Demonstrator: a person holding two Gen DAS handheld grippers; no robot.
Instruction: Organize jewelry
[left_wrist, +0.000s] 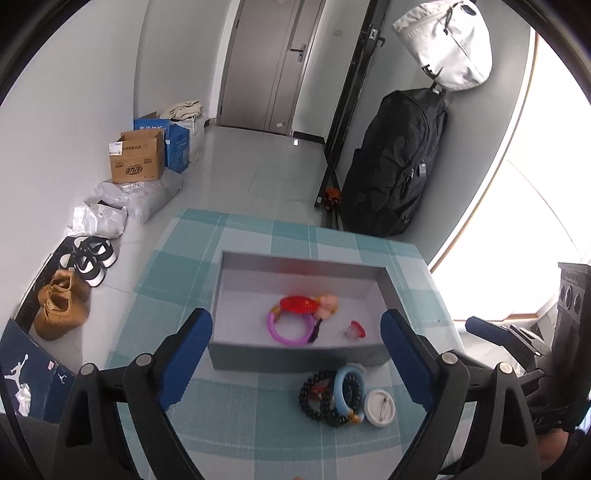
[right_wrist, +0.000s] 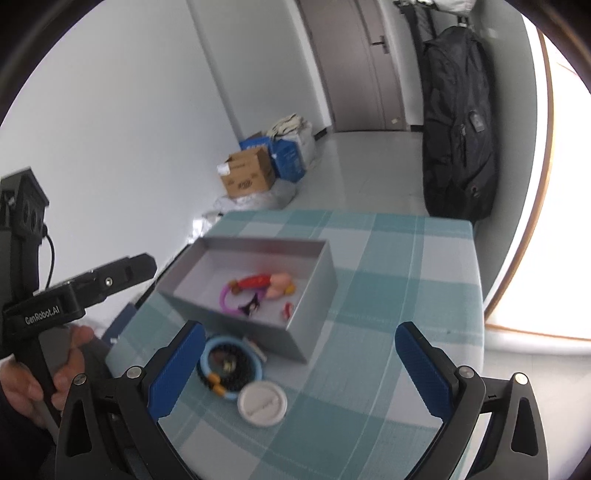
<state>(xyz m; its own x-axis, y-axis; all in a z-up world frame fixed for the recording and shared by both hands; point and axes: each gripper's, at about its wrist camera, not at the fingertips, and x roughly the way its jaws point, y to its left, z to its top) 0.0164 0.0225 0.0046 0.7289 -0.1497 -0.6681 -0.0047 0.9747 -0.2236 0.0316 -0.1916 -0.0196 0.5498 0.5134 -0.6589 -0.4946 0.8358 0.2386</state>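
An open grey box (left_wrist: 295, 356) stands on the teal checked tablecloth (left_wrist: 177, 266). In it lie a purple ring (left_wrist: 286, 328), a red piece with a small doll (left_wrist: 306, 304) and a small red item (left_wrist: 354, 329). Before the box lie a black bead bracelet (left_wrist: 314, 398), a light blue bangle (left_wrist: 345, 391) and a white round case (left_wrist: 379, 408). My left gripper (left_wrist: 295, 325) hovers open over the box's near side, holding nothing. My right gripper (right_wrist: 301, 332) is open above the box (right_wrist: 317, 295), with the bangle (right_wrist: 207, 354), beads (right_wrist: 236, 380) and case (right_wrist: 262, 404) near its left finger.
A hand (right_wrist: 70, 369) holds the left gripper's handle at the table's left. Shoes (left_wrist: 62, 306), cardboard boxes (left_wrist: 138, 157) and plastic bags line the left wall. A black backpack (left_wrist: 395, 162) hangs by the door, past the table's far edge. A bright window (left_wrist: 535, 240) is on the right.
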